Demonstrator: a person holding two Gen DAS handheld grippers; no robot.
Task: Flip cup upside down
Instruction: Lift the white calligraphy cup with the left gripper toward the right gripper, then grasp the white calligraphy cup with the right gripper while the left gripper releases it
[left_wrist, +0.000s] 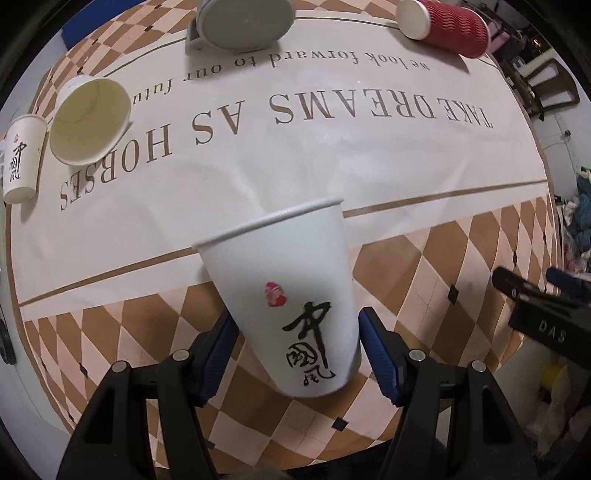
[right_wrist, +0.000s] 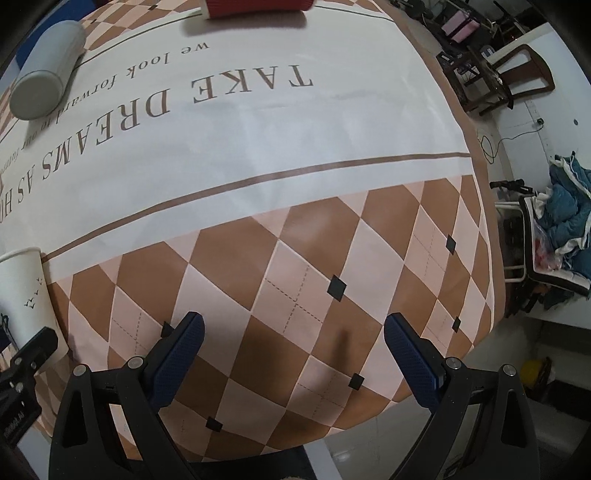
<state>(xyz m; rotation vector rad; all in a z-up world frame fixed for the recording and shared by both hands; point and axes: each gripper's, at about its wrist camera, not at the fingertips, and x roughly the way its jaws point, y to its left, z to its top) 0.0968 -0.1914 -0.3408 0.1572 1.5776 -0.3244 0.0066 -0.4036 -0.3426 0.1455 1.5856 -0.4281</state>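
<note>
A white paper cup (left_wrist: 291, 295) with black calligraphy and a red stamp sits between my left gripper's (left_wrist: 295, 350) blue pads. Its rim points away from me and its base is near the camera, tilted. The pads touch its lower sides, so the gripper is shut on it. The same cup shows at the left edge of the right wrist view (right_wrist: 26, 299). My right gripper (right_wrist: 293, 347) is open and empty above the checked cloth. It also shows at the right edge of the left wrist view (left_wrist: 546, 299).
On the tablecloth (left_wrist: 332, 155) a white cup (left_wrist: 88, 122) lies on its side at far left, beside a small upright printed cup (left_wrist: 22, 158). A grey cylinder (left_wrist: 243, 22) and a red ribbed cup (left_wrist: 447, 26) lie at the back. Chairs and clutter (right_wrist: 561, 221) stand right of the table.
</note>
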